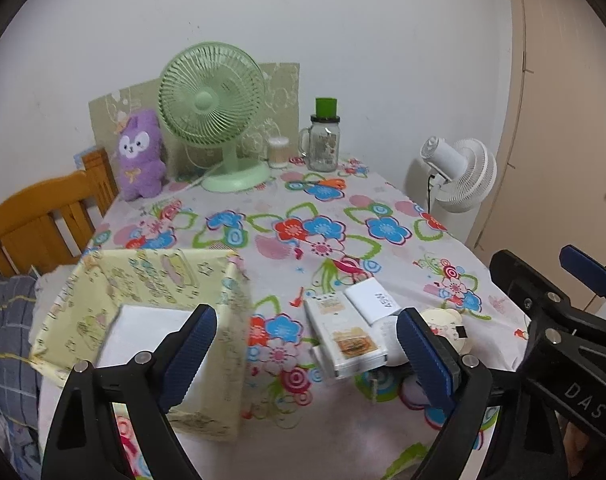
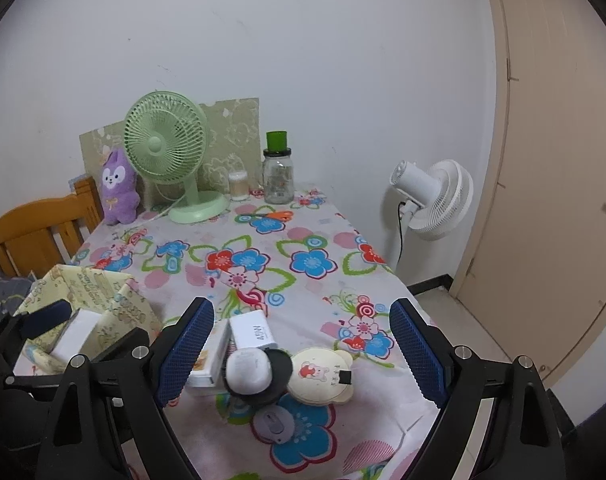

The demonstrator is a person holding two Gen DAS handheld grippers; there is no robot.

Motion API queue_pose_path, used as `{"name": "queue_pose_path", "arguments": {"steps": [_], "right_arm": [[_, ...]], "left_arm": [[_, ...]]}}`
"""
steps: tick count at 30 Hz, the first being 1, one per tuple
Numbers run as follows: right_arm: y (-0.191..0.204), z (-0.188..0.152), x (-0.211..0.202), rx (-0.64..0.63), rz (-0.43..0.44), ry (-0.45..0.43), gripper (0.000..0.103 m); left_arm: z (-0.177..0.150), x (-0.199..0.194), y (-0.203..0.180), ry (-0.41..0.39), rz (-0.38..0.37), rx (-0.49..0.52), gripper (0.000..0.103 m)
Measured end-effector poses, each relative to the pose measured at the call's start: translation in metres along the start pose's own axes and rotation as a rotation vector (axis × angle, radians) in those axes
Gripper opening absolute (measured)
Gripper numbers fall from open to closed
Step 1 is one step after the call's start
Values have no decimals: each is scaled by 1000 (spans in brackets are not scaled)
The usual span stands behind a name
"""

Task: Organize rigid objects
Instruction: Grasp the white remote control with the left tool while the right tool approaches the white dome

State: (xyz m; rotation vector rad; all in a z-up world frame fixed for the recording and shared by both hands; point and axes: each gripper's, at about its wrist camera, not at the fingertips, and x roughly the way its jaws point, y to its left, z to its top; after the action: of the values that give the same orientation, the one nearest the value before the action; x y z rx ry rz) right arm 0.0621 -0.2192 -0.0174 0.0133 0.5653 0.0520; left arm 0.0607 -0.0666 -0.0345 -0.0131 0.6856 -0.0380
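A yellow patterned fabric box (image 1: 151, 276) (image 2: 95, 280) stands at the table's left front, with a white box (image 1: 143, 328) (image 2: 79, 332) inside it. To its right lie a flat white box with a food picture (image 1: 343, 336) (image 2: 211, 356) and a white charger box (image 1: 373, 298) (image 2: 253, 332). Beside them are a white rounded item on a black disc (image 2: 249, 370), a cream bear-shaped case (image 2: 323, 374) (image 1: 447, 322) and a small grey round piece (image 2: 273, 424). My left gripper (image 1: 307, 314) is open above the flat box, with its left finger over the yellow box's edge. My right gripper (image 2: 301, 304) is open over the cluster, gripping nothing.
A green desk fan (image 1: 211, 96), a purple plush (image 1: 139, 156), a swab pot (image 1: 278, 152) and a green-lidded glass jar (image 1: 323, 144) line the table's back. A wooden frame (image 1: 43, 220) stands left. A white floor fan (image 2: 431, 196) and a door (image 2: 543, 160) are right.
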Motion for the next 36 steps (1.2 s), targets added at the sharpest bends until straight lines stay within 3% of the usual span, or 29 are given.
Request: {"name": "queue_pose_path", "arguments": {"steps": [13, 28, 36], "right_arm": [[-19, -9, 36, 13, -5, 56, 92], [-20, -24, 75, 18, 17, 138, 92], [-21, -27, 95, 29, 22, 178, 92]], "left_arm": [[-5, 50, -25, 99, -15, 31, 92], [-14, 94, -25, 211, -27, -3, 74], [-12, 113, -24, 227, -5, -11, 69]]}}
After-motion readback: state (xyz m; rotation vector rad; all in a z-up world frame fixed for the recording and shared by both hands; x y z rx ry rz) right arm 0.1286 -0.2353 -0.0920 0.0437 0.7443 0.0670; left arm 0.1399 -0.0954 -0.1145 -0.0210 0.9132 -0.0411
